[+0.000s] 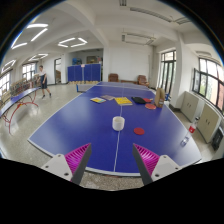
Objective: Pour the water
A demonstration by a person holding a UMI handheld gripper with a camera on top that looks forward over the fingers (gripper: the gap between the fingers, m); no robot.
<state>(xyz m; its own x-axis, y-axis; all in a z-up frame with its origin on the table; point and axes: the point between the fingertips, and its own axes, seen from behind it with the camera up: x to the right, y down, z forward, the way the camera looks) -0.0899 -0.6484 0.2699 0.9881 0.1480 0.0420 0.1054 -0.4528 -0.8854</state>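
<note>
The hand-held gripper (112, 160) hangs spread and empty over the near edge of the blue table-tennis surface (70, 120). A white cylindrical cup (118, 123) stands just beyond the fingers, centred, with bare blue all around; a small red disc (139, 131) lies near its right.

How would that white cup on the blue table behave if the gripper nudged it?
The white cup looks small and thin, so probably light. Upright alone on the smooth blue table, it might slide or tip. The open gripper is short of it.
</note>
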